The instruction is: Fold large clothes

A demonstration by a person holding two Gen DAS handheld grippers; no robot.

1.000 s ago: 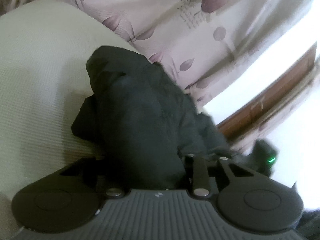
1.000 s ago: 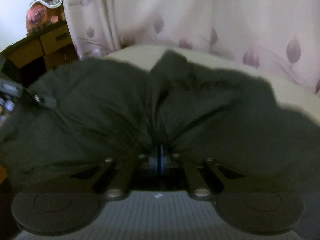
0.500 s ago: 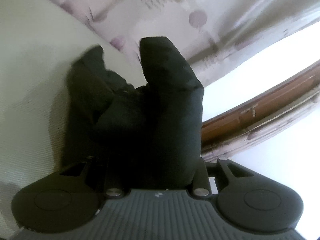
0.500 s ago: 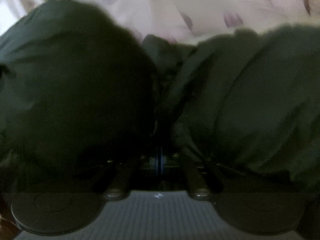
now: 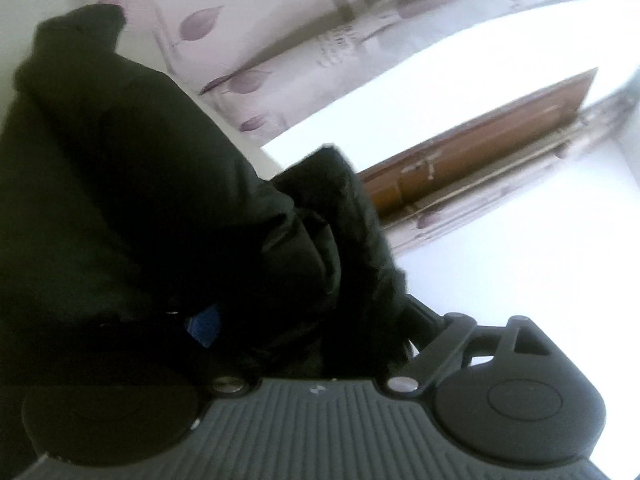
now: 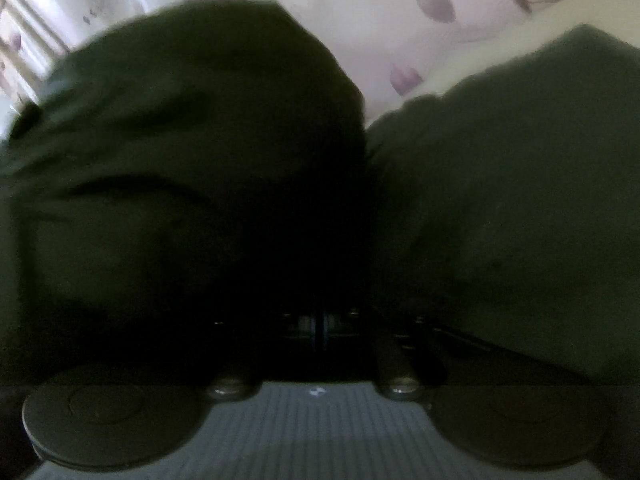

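A large dark garment (image 5: 132,184) bunches over my left gripper (image 5: 304,320) and hides its fingertips; a blue pad (image 5: 205,325) peeks out of the folds. The cloth runs from between the jaws, so the left gripper is shut on it. In the right wrist view the same dark garment (image 6: 192,152) fills most of the frame in two big lobes. My right gripper (image 6: 320,320) is shut on it, the two pads pressed together in the dark middle.
A pale bed cover (image 6: 492,52) lies under the garment. A pink curtain with purple leaves (image 5: 256,40) hangs behind. A brown wooden frame (image 5: 480,152) and a bright window area are at the right in the left wrist view.
Both grippers have lifted and tilted with the garment. The cloth has swung closer to both cameras and covers more of each view; the bed has nearly left the left wrist view.
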